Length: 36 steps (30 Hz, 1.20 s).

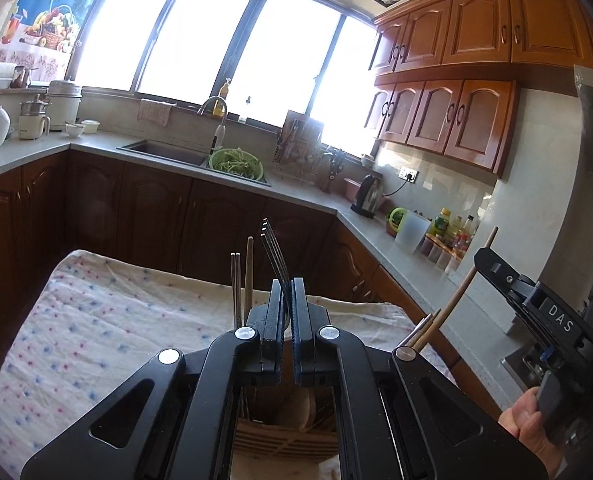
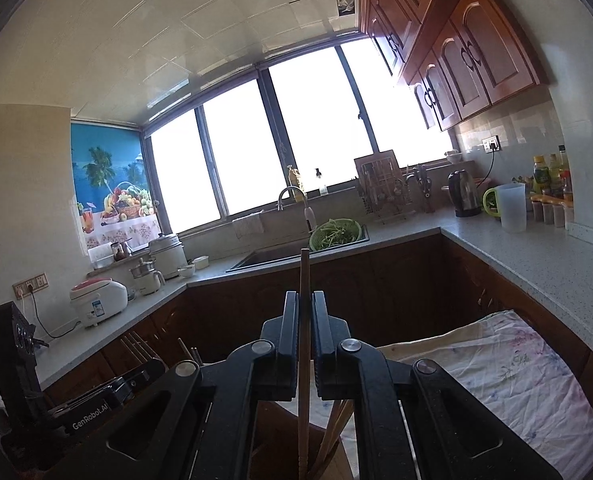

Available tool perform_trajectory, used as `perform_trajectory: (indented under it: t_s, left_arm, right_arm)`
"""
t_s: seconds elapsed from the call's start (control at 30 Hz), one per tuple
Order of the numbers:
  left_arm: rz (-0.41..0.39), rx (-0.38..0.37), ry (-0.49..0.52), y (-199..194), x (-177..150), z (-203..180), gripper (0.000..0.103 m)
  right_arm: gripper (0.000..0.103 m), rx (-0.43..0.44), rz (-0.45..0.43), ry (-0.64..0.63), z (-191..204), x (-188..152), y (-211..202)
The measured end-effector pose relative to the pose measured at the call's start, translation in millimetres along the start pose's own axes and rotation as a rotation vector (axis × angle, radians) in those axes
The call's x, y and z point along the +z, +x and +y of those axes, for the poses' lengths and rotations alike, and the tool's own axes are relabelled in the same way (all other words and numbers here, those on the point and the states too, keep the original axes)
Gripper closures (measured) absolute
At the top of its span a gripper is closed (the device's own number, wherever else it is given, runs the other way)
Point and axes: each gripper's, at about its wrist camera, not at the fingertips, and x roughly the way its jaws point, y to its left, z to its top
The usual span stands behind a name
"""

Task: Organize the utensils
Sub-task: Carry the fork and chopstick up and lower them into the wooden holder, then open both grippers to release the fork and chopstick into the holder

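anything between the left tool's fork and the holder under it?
Nothing visible blocks it. The left tool grips the metal fork, tines up, directly above the slotted wooden utensil holder. Metal chopsticks and a wooden chopstick already stand there, beside the fork.

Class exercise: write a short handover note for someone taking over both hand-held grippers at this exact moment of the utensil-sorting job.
Left hand-held gripper: shut on a metal fork, tines up.
Right hand-held gripper: shut on a wooden chopstick, upright.
Things: metal chopsticks and another wooden stick stand behind the left jaws; more wooden chopsticks lean in a wooden holder below the right gripper. All sits over the cloth-covered table.
Done: fork and one chopstick picked up.
Left: place both in their compartments; which ones cannot be told from here.
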Motion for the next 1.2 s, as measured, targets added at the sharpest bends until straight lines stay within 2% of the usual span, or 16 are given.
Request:
perform_trajectory:
  t_s: [0.33,0.57,0.93,1.0,1.07,1.13,1.17,1.2]
  left_arm:
    - [0.083,0.005,-0.016,24.0,-40.0,12.2,0.101]
    - [0.132,0.034,0.001,34.2,-59.1,16.9,0.101]
    - [0.162,0.037,-0.008,32.7,-54.3,18.5,0.1]
    - [0.164,0.027,-0.014,30.6,-52.6,18.8,0.096]
    - [0.156,0.021,-0.011,25.9,-49.5,17.7,0.091]
    - [0.14,0.022,-0.002,19.3,-45.5,14.4,0.074]
    - [0.129,0.024,0.002,15.3,-43.7,12.7,0.069]
    - [0.118,0.023,0.002,10.8,-42.4,11.3,0.062]
  right_arm:
    - [0.097,-0.016,0.097,0.004,-8.4,-47.3,8.3]
    - [0.097,-0.031,0.12,-0.005,-9.0,-44.6,6.4]
    - [0.097,-0.031,0.147,-0.002,-9.7,-41.3,11.1]
    - [0.092,-0.029,0.149,-0.002,-9.0,-40.8,11.0]
    - [0.092,-0.027,0.148,0.0,-9.4,-39.9,10.1]
    - [0.092,-0.023,0.142,0.003,-8.6,-38.3,7.6]
    - [0.088,-0.025,0.138,0.007,-8.5,-37.2,6.1]
    - [0.08,-0.023,0.134,0.013,-8.8,-35.9,4.2]
